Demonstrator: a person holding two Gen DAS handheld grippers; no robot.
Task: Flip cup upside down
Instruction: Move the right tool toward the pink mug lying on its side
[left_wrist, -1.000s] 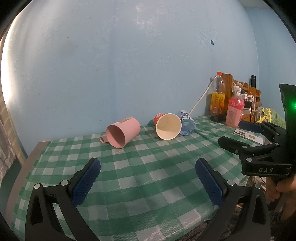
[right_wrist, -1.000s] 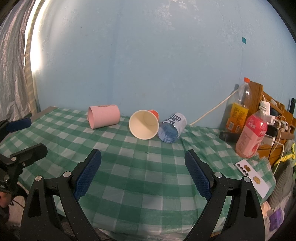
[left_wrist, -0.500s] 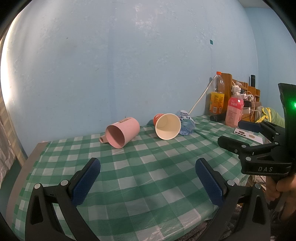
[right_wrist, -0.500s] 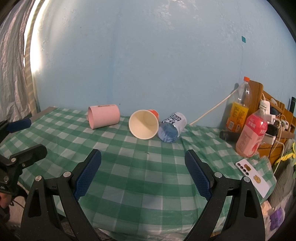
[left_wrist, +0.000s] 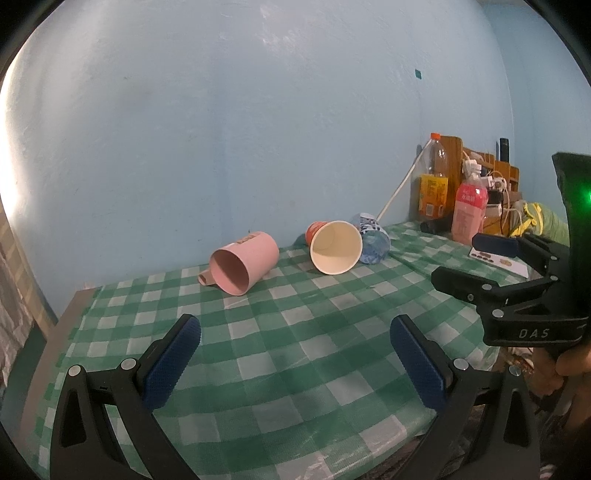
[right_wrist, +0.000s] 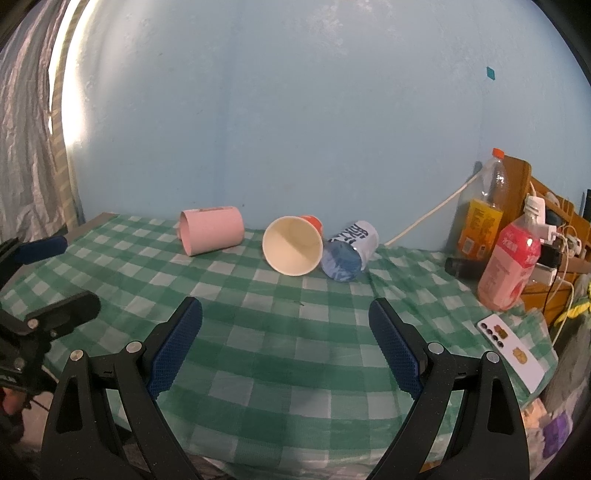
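Note:
Three cups lie on their sides at the back of the green checked table. A pink mug lies at the left, its mouth toward the left wrist camera. An orange paper cup lies in the middle, its cream inside showing. A blue and white cup lies against its right side. My left gripper is open and empty over the near table. My right gripper is open and empty, well short of the cups.
An orange-drink bottle, a pink bottle, a wooden rack with chargers and cables stand at the back right. A white card lies on the right edge. A white cable runs up the blue wall. A curtain hangs left.
Almost nothing has changed. Both grippers stay open and hover in nearly the same place; the cups have not moved.

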